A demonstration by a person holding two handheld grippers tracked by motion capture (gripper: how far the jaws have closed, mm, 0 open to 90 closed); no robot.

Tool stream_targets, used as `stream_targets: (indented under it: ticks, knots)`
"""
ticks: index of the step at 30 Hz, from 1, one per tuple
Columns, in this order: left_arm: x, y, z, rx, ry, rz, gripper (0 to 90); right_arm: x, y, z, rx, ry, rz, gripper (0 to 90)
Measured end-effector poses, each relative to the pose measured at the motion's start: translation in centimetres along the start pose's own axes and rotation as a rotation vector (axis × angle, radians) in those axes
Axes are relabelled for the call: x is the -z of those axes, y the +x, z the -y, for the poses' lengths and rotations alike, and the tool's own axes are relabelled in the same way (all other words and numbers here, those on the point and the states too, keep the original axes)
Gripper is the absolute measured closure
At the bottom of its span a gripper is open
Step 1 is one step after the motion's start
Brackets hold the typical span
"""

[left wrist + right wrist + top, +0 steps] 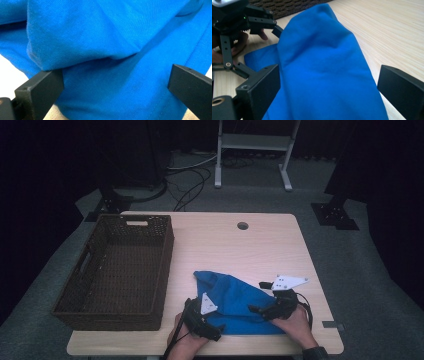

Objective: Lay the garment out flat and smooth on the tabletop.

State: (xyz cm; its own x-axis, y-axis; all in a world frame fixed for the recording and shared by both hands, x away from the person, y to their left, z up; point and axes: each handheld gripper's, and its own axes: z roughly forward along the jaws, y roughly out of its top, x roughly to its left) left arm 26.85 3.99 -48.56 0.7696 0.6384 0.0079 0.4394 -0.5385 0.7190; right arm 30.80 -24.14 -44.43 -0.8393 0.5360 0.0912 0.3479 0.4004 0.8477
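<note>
blue cloth (235, 302) bunched at counter's (260, 245) 6 o'clock | left tool (212, 330), right tool (260, 310) both spread, straddling it | basket (117, 312) at 9 o'clock unfilled, folding barely begun

Plain bright blue cloth (235, 302) on a pale wood-grain counter (260, 245); dark brown woven basket (117, 270) at nine o'clock.

The cloth (235, 302) hides the table (260, 245) beneath it, and its near edge slips under both grippers. In the left gripper view the cloth (107, 50) runs off every edge. Beyond the basket (117, 270), the floor cables are lost in darkness.
</note>
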Motion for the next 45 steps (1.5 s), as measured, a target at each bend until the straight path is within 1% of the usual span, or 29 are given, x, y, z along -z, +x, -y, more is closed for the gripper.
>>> stream_targets:
  ticks: [3, 5, 9, 10, 13, 15, 20, 25, 29, 32, 36, 42, 45]
  knots:
    - [0.0, 0.0, 0.0, 0.0, 0.0, 0.0, 0.1, -0.2, 0.2, -0.3, 0.001, -0.009, -0.005, 5.1]
    - [0.0, 0.0, 0.0, 0.0, 0.0, 0.0, 0.1, -0.5, 0.4, -0.4, 0.018, 0.005, 0.001, 5.2]
    - [0.0, 0.0, 0.0, 0.0, 0.0, 0.0, 0.1, -1.2, 0.5, -0.6, 0.012, 0.008, -0.012, 7.5]
    - [0.0, 0.0, 0.0, 0.0, 0.0, 0.0, 0.1, -1.3, 0.6, -0.7, 0.013, 0.013, -0.015, 10.1]
    - [0.0, 0.0, 0.0, -0.002, 0.002, 0.0, 0.1, -1.7, 0.8, -0.9, 0.023, 0.023, -0.027, 13.4]
    - [0.0, 0.0, 0.0, -0.001, 0.0, -0.001, 0.1, -2.0, 1.0, -1.0, 0.029, 0.025, -0.043, 16.1]
    - [0.0, 0.0, 0.0, 0.002, -0.003, -0.001, 0.1, -2.5, 1.3, -1.2, 0.038, 0.023, -0.065, 22.2]
    - [0.0, 0.0, 0.0, 0.002, -0.002, -0.001, 0.1, -3.1, 1.7, -1.3, 0.044, 0.025, -0.074, 26.3]
    - [0.0, 0.0, 0.0, -0.002, -0.001, 0.001, 0.2, -3.9, 2.1, -1.7, 0.058, 0.019, -0.104, 29.2]
    - [0.0, 0.0, 0.0, -0.002, 0.0, 0.002, 0.1, -4.5, 2.5, -1.9, 0.075, 0.029, -0.111, 30.8]
    - [0.0, 0.0, 0.0, -0.002, -0.001, 0.002, 0.1, -5.0, 3.0, -2.0, 0.086, 0.034, -0.124, 36.3]
    - [0.0, 0.0, 0.0, -0.002, 0.001, 0.002, 0.1, -5.6, 3.4, -2.0, 0.09, 0.036, -0.136, 43.2]
    - [0.0, 0.0, 0.0, -0.002, 0.001, 0.002, 0.1, -5.9, 3.9, -2.1, 0.098, 0.039, -0.14, 45.2]
